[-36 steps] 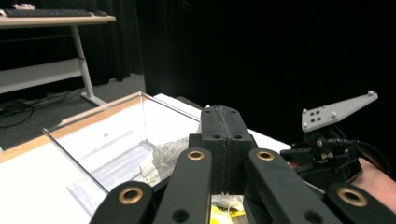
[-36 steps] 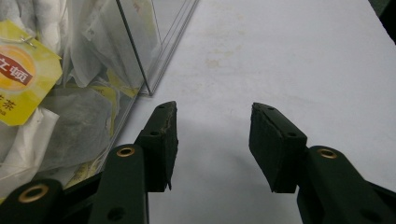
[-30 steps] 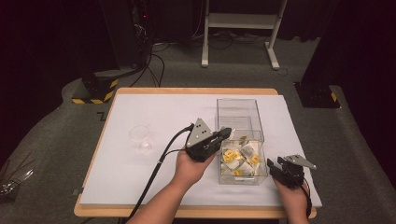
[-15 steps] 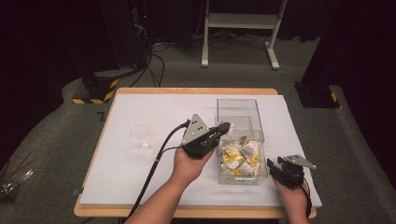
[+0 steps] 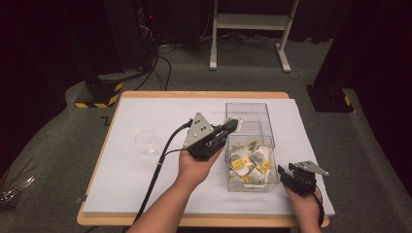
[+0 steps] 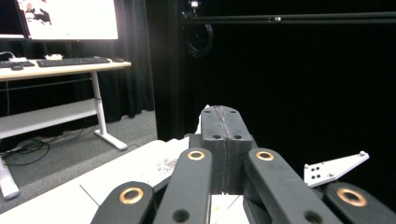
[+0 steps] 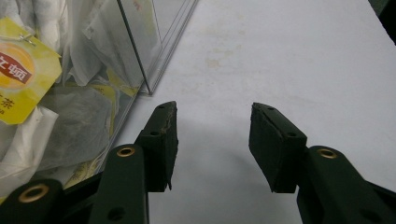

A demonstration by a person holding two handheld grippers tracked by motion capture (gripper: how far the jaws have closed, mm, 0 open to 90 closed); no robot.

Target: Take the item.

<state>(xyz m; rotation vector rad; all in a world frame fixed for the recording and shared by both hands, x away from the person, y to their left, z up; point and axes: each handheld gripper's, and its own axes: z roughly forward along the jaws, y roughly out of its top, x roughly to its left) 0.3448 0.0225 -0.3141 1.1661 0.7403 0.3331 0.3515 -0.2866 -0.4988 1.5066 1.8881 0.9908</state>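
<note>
Small clear plastic cup stands on the white-covered counter, left of centre, well apart from both tools. Left hand-held gripper raised above the counter's middle, tips over the left wall of the clear rectangular plastic box; jaws pressed together, a thin white scrap, likely a tea bag, just peeks out behind the tips in the left gripper view, too little to be sure. Box sits right of centre, near compartment holding white tea bags with yellow tags, far compartment looks bare. Right hand-held gripper low at the counter's near right corner, just beside the box's right wall, jaws wide apart, nothing between them over bare counter.
</note>
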